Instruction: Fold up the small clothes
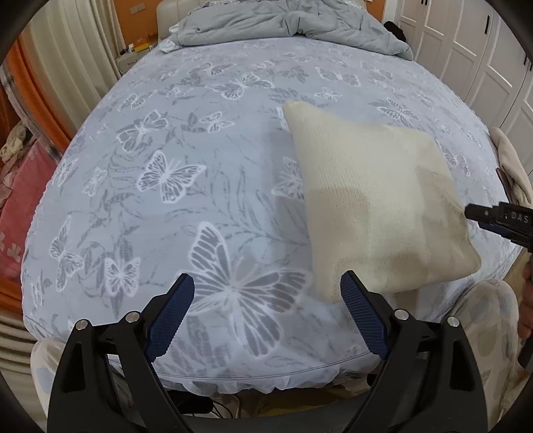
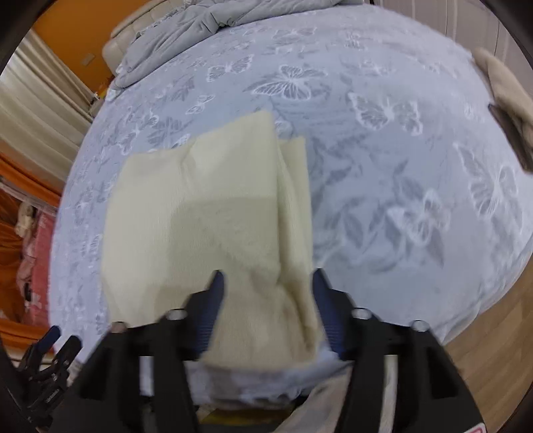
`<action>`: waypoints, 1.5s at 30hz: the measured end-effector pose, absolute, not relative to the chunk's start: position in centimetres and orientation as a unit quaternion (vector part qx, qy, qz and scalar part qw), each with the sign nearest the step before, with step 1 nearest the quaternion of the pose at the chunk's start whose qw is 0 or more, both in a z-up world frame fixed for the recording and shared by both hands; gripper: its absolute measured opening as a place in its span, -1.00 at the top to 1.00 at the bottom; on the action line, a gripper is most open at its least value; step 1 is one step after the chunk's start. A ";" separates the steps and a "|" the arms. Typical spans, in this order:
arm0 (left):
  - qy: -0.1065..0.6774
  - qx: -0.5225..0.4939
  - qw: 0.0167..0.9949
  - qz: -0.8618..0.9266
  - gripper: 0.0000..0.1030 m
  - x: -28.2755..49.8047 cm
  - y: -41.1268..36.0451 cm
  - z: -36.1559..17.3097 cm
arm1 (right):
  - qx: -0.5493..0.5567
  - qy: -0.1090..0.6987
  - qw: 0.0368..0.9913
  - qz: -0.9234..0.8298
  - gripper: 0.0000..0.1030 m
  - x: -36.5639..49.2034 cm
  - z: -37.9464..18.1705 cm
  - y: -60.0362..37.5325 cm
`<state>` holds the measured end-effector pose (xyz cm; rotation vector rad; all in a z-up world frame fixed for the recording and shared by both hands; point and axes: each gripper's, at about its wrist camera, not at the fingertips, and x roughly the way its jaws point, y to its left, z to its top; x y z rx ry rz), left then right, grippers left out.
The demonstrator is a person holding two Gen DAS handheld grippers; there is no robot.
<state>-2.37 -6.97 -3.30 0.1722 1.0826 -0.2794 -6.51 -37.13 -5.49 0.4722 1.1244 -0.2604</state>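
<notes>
A cream knitted garment [image 1: 376, 200], folded into a rough square, lies on the butterfly-print bed sheet [image 1: 186, 173]. My left gripper [image 1: 268, 286] is open and empty, just left of the garment's near corner. In the right wrist view the garment [image 2: 206, 213] shows folded layers along its right side. My right gripper [image 2: 266, 279] stands over the garment's near edge with its fingers apart and cloth between them. The right gripper's tip [image 1: 479, 215] shows at the garment's right edge in the left wrist view.
A crumpled grey duvet [image 1: 283, 23] lies at the head of the bed. A beige cloth [image 2: 506, 83] lies at the bed's right edge. White wardrobe doors [image 1: 473, 50] stand to the right, curtains [image 1: 76, 66] and pink bedding [image 1: 23, 206] to the left. Wooden floor [image 2: 493, 333] lies beyond the bed's corner.
</notes>
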 end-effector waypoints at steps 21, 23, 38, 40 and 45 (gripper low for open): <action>0.579 -0.050 0.789 -0.201 -0.83 5.5 -12.2 -6.1 | 0.252 0.534 0.801 -0.100 -0.49 -2.6 -9.7 -38.9; 0.596 -0.071 0.775 -0.199 -0.84 6.8 -12.7 -7.4 | 0.280 0.550 0.781 -0.091 -0.54 -2.1 -11.6 -39.5; 0.669 -0.187 0.686 -0.216 -0.62 9.4 -13.7 -12.6 | 0.383 0.511 0.769 -0.034 0.22 -1.1 -12.4 -39.9; 0.662 -0.176 0.693 -0.225 -0.40 8.9 -13.6 -11.3 | 0.384 0.493 0.780 -0.034 0.30 -1.9 -10.6 -39.1; 0.651 -0.158 0.697 -0.257 -0.25 6.9 -12.4 -7.0 | 0.378 0.482 0.790 -0.031 0.31 -6.1 -6.9 -36.9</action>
